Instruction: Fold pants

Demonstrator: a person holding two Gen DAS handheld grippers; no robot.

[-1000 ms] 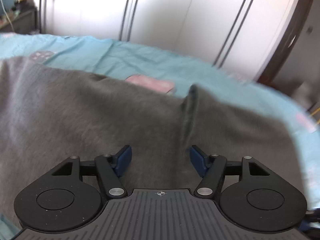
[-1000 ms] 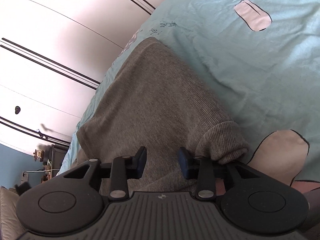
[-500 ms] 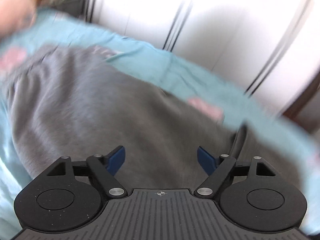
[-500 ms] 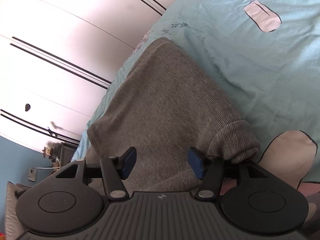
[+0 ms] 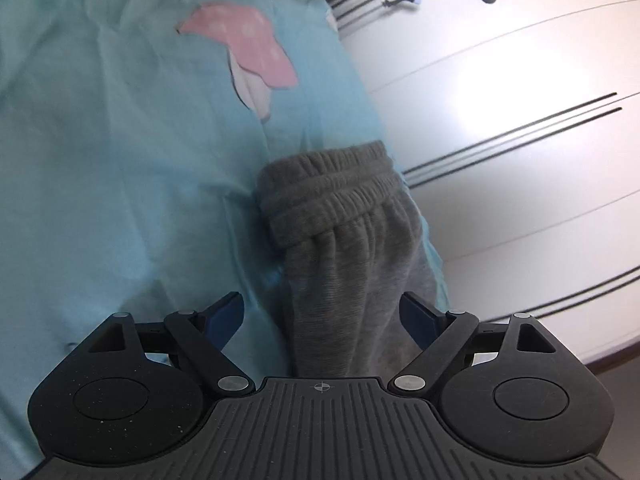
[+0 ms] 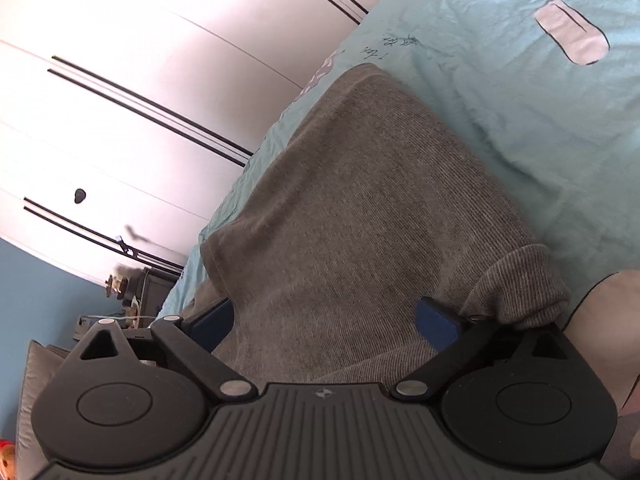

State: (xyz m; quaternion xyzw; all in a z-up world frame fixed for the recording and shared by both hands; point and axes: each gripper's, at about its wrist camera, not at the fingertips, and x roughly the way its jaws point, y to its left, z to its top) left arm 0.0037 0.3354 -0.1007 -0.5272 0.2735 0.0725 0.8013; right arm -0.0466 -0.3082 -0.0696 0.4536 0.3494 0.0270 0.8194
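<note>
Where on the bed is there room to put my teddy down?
Free: the blue bedsheet left of the pants' waistband, below the pink mushroom print; also the sheet right of the gray pants, toward the white patch. Crowded: the strip between the pants and the white wardrobe.

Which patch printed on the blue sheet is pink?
The mushroom-shaped patch, seen from the left gripper, is pink with pale dots; the oblong patch, seen from the right, is whitish with a dark outline.
</note>
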